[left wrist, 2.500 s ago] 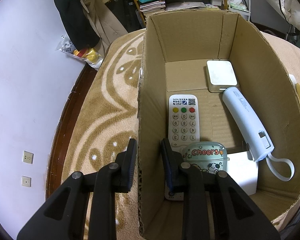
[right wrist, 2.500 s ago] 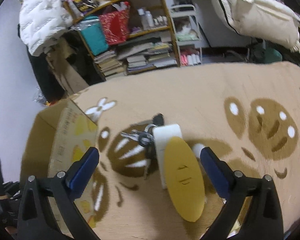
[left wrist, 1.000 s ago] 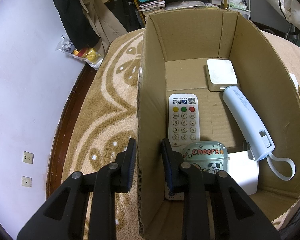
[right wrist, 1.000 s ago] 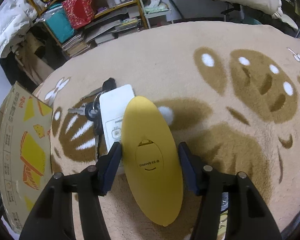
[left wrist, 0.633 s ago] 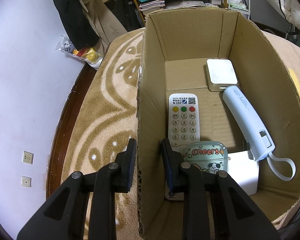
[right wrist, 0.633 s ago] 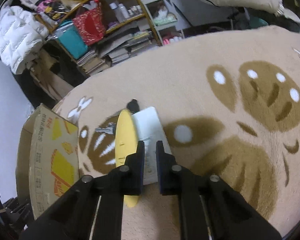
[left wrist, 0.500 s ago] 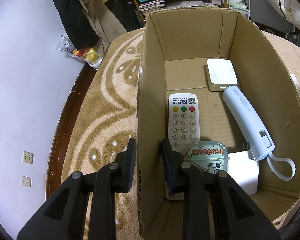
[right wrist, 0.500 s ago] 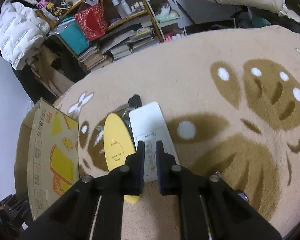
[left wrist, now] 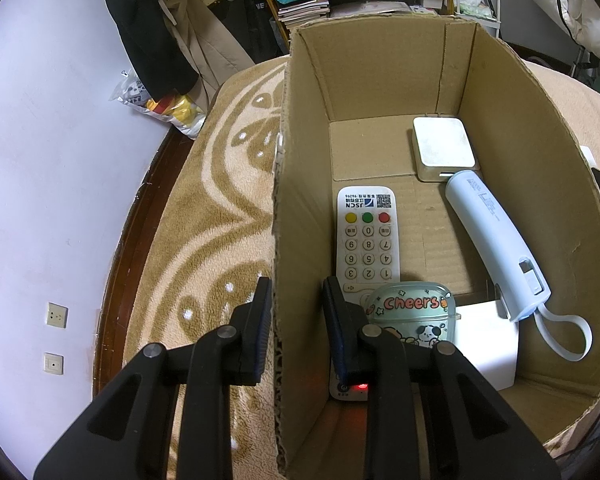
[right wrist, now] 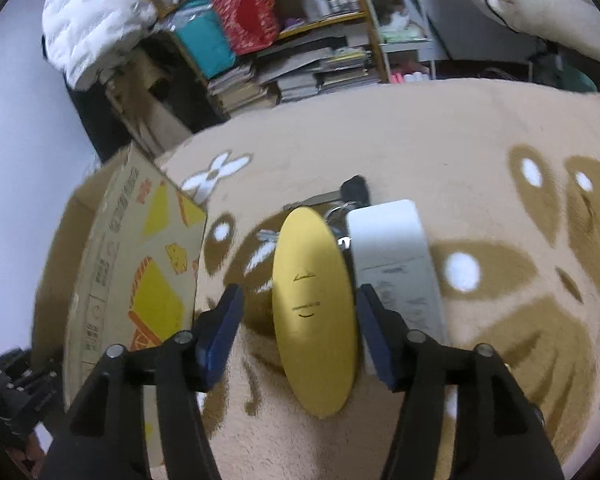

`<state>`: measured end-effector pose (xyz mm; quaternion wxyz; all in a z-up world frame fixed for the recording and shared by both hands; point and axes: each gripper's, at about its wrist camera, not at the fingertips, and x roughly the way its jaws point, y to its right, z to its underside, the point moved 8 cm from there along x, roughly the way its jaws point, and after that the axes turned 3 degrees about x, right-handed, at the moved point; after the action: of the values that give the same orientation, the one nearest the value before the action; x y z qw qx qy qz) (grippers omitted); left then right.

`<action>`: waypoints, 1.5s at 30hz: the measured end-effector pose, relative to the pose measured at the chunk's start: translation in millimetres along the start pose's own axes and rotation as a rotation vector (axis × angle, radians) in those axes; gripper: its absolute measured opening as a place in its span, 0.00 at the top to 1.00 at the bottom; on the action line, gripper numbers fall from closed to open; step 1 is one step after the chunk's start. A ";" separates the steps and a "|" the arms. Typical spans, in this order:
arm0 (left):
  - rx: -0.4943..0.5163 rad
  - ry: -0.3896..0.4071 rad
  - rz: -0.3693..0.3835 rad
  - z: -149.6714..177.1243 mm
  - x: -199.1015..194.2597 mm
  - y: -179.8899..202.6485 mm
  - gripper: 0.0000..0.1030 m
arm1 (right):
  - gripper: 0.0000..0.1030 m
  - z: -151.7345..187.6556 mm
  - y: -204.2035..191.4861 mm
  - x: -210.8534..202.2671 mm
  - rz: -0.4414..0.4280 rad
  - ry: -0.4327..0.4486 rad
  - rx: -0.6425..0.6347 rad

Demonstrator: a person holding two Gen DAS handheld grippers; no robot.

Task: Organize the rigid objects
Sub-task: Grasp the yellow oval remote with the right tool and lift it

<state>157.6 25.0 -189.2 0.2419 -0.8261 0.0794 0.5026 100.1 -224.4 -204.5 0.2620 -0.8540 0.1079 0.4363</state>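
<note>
Fingers [right wrist: 220, 320] astride yellow oval [right wrist: 314, 312].

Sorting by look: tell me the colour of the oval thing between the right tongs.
Yellow: the oval thing shows best in the right wrist view.

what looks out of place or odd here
The white keypad remote inside the open cardboard box shows a red light at its near end, as if a button is pressed. Outside, the yellow oval object, white remote and keys lie crowded on the tan blanket.
</note>
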 end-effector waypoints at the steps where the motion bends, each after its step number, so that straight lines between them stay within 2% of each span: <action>1: 0.000 0.000 0.000 0.3 0.0 0.0 0.75 | 0.29 0.7 -0.5 2.1 0.022 -0.002 -0.013; 5: 0.000 -0.002 0.003 -0.7 -0.3 -0.3 0.75 | 0.26 3.1 2.7 11.2 0.067 -0.026 -0.025; 9: 0.000 -0.004 0.003 -0.6 -0.5 -0.5 0.75 | 0.14 1.7 -0.4 14.6 0.064 -0.034 -0.044; 12: 0.004 -0.005 0.000 -0.7 0.5 -0.4 0.75 | 0.11 2.2 -5.3 19.4 0.092 -0.030 -0.083; 22: 0.006 -0.007 -0.002 -0.9 0.9 0.2 0.75 | 0.11 4.7 -17.6 25.1 0.092 -0.037 -0.112; 26: 0.006 -0.008 -0.002 -1.1 0.2 1.5 0.75 | 0.12 5.4 -20.1 23.6 0.024 -0.059 -0.067; 29: 0.006 -0.009 -0.001 -1.0 -0.7 1.6 0.75 | 0.13 9.1 -14.6 27.6 0.086 -0.069 -0.079; 31: 0.006 -0.009 -0.001 -2.1 -0.8 1.4 0.75 | 0.14 12.6 -7.1 32.4 0.092 -0.097 -0.048; 34: 0.002 -0.011 0.004 -3.1 -1.3 0.6 0.75 | 0.15 10.0 2.3 31.4 0.119 -0.084 -0.032; 38: 0.002 -0.011 0.004 -3.5 -1.5 0.1 0.75 | 0.15 8.0 1.2 34.5 0.113 -0.083 -0.037; 41: 0.003 -0.011 0.004 -3.4 -1.8 -0.4 0.75 | 0.21 13.7 -4.6 44.4 0.117 -0.106 -0.067; 43: 0.002 -0.009 0.005 -3.7 -1.4 0.0 0.75 | 0.42 17.4 -3.2 43.7 0.197 -0.087 -0.132; 45: 0.002 -0.009 0.005 -3.9 -1.2 -0.3 0.75 | 0.44 16.2 -2.9 39.2 0.198 -0.071 -0.133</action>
<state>160.2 23.3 -186.6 0.2419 -0.8233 0.0810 0.5071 113.6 -211.4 -242.8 0.1643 -0.8387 0.1532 0.4961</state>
